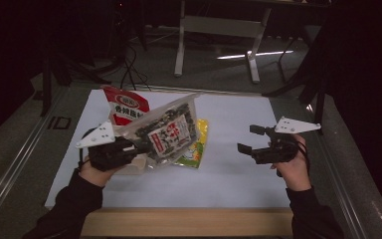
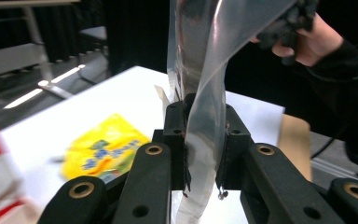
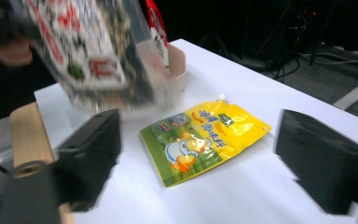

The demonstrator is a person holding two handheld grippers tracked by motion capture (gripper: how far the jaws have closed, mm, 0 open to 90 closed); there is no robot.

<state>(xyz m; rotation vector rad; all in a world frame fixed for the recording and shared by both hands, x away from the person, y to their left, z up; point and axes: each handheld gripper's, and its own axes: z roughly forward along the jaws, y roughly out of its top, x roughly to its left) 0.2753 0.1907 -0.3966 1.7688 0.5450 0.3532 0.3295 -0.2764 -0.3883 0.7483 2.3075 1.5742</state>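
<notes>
The left claw [image 1: 142,147] was clamped on the clear bag [image 1: 166,130]; the right claw [image 1: 248,139], jaws apart and empty, best dropped squarely over the yellow pouch [image 3: 204,137].

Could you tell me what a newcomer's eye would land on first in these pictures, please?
First, the clear bag of dark snacks, held up over the left of the white table by the left gripper, which is shut on its edge. Beneath it a yellow pouch lies flat. At the right, the right gripper hangs open, holding nothing.
</notes>
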